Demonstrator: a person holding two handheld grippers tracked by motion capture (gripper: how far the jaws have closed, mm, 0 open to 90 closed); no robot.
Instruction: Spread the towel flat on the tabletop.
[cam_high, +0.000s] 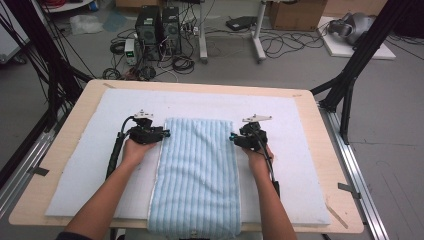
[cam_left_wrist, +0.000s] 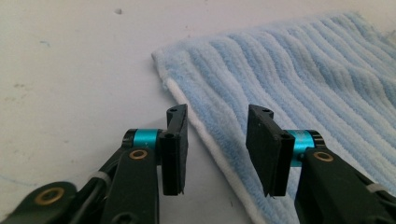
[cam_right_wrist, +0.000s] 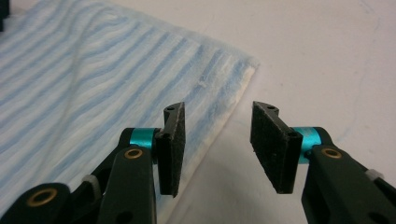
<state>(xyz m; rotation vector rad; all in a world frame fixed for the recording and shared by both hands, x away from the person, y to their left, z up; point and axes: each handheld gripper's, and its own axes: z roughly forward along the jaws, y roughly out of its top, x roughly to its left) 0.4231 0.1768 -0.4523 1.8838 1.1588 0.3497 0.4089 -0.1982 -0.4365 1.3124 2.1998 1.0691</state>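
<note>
Light blue towel (cam_high: 197, 172), ribbed in paler stripes (white edging), centre frame; white mat (cam_high: 85, 165); black grippers, teal accents; tan table (cam_high: 330, 155).

A wooden table (cam_high: 320, 165) stands on a grey floor (cam_high: 395, 125). A white mat (cam_high: 300, 150) covers most of the table top. Behind the table, two black computer boxes (cam_high: 159, 27) sit on the floor with many cables (cam_high: 285, 42) around them. A cardboard box (cam_high: 296, 14) stands farther back. Black metal legs (cam_high: 355, 65) rise at the sides.
</note>
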